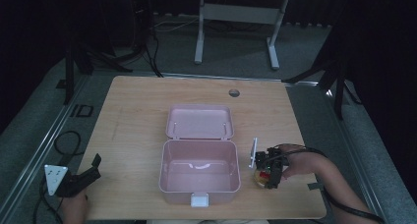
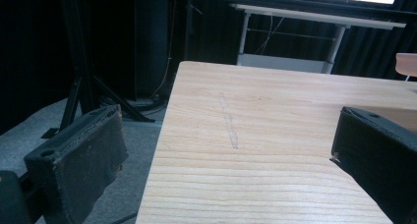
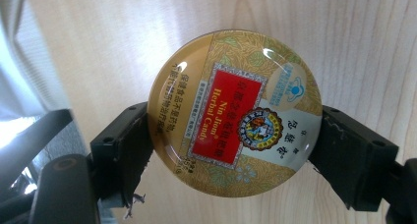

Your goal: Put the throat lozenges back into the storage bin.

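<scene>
Gripping the round candy tin (image 3: 235, 113) across its widest part, my right tool (image 3: 231, 150) has one jaw on each side of the rim, closed on it. In the high view the tin (image 1: 260, 177) sits in the lower right of the frame, low over the table (image 1: 137, 111), just right of the open pink box (image 1: 199, 172); I cannot tell whether it is touching the wood or lifted clear.

My worry is the grip itself. The tin is glossy and curved, so each jaw probably meets it along only a short stretch of rim. If I swing quickly or tilt the tool, I judge the tin could rotate between the jaws or squirt out. A second risk is the box wall: it stands between the tin and the box cavity, so a low sideways move toward frame centre would likely knock the tin against it or shove the box.

For room, the table's right edge is near the tin and its front edge lies close below, so a drop there could roll off. The box's raised lid (image 1: 199, 121) closes off the upper side of the cavity.

My left tool (image 1: 78, 180) rests at the lower left corner, jaws wide apart and holding nothing, well away from the box. Bare wood spans the left and upper parts of the frame, apart from a small round hole (image 1: 234, 92) near the far edge.
</scene>
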`<action>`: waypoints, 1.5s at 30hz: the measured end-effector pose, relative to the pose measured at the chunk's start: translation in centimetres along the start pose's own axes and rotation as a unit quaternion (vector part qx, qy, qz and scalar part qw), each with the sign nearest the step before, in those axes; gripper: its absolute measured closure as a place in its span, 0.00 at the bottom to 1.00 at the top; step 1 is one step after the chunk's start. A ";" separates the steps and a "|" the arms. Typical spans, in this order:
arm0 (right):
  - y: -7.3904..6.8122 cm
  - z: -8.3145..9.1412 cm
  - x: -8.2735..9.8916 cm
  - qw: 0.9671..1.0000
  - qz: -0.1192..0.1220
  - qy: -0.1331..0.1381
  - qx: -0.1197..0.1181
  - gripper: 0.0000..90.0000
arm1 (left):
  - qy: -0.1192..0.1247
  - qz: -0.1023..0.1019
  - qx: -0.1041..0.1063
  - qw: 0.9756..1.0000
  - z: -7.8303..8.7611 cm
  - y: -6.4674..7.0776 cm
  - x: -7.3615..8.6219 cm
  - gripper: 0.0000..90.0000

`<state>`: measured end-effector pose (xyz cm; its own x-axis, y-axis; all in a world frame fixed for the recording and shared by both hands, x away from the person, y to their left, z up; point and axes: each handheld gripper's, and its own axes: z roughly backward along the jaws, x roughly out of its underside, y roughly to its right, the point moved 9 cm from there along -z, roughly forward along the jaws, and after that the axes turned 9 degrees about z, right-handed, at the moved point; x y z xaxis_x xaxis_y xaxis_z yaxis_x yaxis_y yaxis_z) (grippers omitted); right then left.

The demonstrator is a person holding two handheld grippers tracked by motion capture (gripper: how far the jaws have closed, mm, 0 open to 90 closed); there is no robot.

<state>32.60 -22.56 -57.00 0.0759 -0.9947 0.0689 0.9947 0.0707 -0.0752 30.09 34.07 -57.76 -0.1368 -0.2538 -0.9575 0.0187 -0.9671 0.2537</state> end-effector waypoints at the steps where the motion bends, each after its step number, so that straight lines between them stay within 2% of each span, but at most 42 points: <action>1: -0.2 0.2 0.0 1.000 0.002 0.000 -0.001 0.22 | 0.000 0.000 0.002 1.000 0.0 0.0 0.0 0.00; 14: -3.3 2.9 0.2 1.000 0.003 -0.001 -0.009 0.22 | -0.003 -0.006 0.005 1.000 -0.1 0.3 0.1 0.00; 20: -4.0 4.2 0.3 1.000 -0.003 0.001 -0.006 0.22 | -0.003 -0.006 0.005 1.000 -0.1 0.3 0.1 0.00; 21: -4.2 5.1 0.2 1.000 -0.006 0.006 -0.003 0.22 | -0.003 -0.006 0.005 1.000 -0.1 0.3 0.1 0.00; 27: -4.4 7.2 -0.2 1.000 -0.012 0.014 0.009 0.22 | -0.004 -0.005 0.006 1.000 -0.1 0.3 0.1 0.00; 32: -4.5 8.9 -1.1 0.999 -0.018 0.020 0.017 0.22 | -0.004 -0.005 0.005 1.000 -0.2 0.3 0.1 0.00; 37: -4.4 10.2 -2.1 0.999 -0.013 0.026 0.026 0.22 | -0.005 -0.006 0.005 1.000 -0.2 0.3 0.1 0.00; 39: -4.4 10.9 -3.0 0.999 -0.001 0.032 0.031 0.22 | -0.005 -0.005 0.006 1.000 -0.1 0.3 0.1 0.00; 45: -4.4 11.6 -5.1 0.999 0.021 0.037 0.033 0.22 | -0.005 -0.004 0.007 1.000 -0.1 0.3 0.1 0.00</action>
<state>28.68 -16.95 -45.43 0.1140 -0.9934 -0.0078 0.9934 0.1141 -0.0099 30.22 33.80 -57.79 -0.1476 -0.2456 -0.9581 0.0038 -0.9688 0.2478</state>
